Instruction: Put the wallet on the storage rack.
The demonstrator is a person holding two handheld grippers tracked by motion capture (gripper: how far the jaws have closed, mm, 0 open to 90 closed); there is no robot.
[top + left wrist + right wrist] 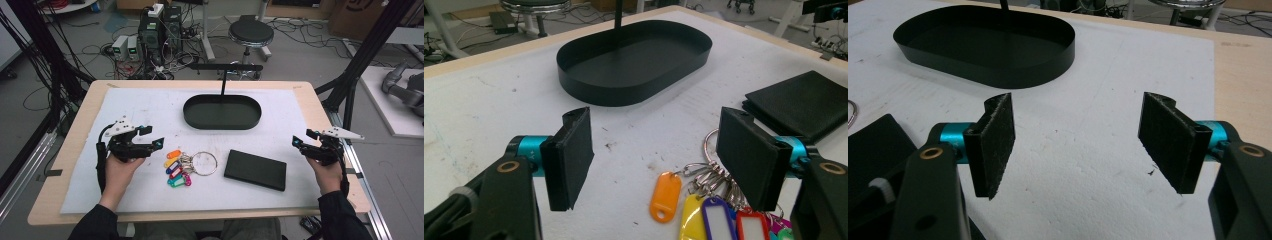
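Clearly the bunch of keys (182, 167) is the nearest thing to either claw: it lies on the white mat (150, 110) just right of the left gripper (150, 137), whose jaws stand wide and hold nothing. In the left gripper view the colored tags fan out under the right-hand jaw, with the big ring beyond them, so the bunch sits off to that side, not between the pads. Its long axis runs left to right, tags near the left gripper, ring toward the black wallet (255, 170). The right gripper (301, 138), also wide and holding nothing, hovers well apart, past the wallet. The black oval tray (222, 122) at the far middle looks empty, though its floor is dark
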